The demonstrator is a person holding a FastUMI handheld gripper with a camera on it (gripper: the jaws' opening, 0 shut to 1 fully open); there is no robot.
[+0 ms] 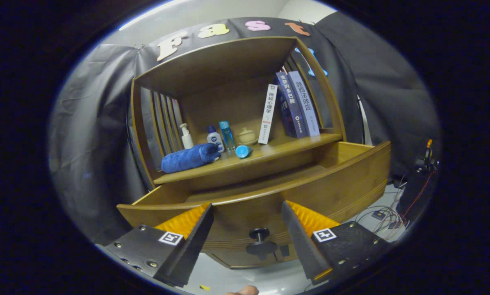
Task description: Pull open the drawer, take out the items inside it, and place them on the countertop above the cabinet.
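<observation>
The drawer (269,196) stands pulled out toward the tongs (247,215), its long front running crosswise; the tongs gape apart, holding nothing, knob (260,239) between them.

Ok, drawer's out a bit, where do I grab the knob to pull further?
Take the drawer knob by its narrow stem behind the round cap, straight from the front. It sticks out of the drawer front between the open tongs, not yet gripped.

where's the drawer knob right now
In the gripper view, the drawer knob sits on the front of the pulled-out drawer, between the open jaws of the gripper and untouched by either, below the shelf holding the rolled blue towel.
</observation>
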